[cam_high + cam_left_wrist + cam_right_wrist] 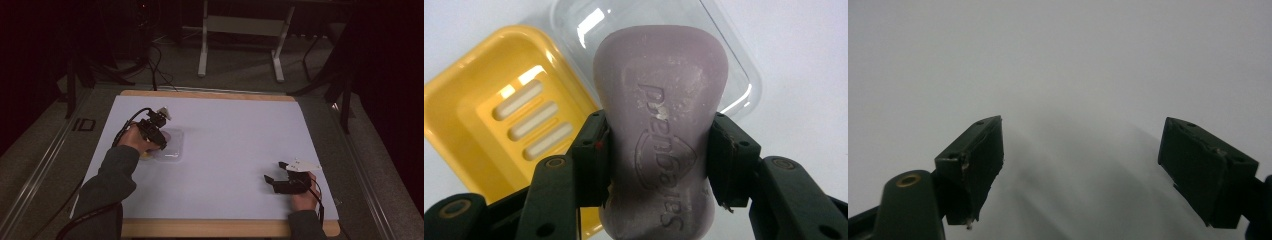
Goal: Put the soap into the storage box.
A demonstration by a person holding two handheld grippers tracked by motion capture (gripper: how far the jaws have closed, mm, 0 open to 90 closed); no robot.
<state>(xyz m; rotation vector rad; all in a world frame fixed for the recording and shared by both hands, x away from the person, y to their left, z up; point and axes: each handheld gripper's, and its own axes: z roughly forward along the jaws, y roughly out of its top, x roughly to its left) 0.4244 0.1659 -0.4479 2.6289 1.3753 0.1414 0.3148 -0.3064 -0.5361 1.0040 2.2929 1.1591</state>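
Purple soap bar [659, 140] clamped in left tool [656, 160], above yellow soap dish [484, 125] and clear lid [734, 75], right tool [1080, 165] wide open, empty, over white bench [1058, 60]

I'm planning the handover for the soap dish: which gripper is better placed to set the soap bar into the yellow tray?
Left. The left gripper is already shut on the soap bar, just above the yellow tray. The right gripper is open over bare table, far across from the tray.
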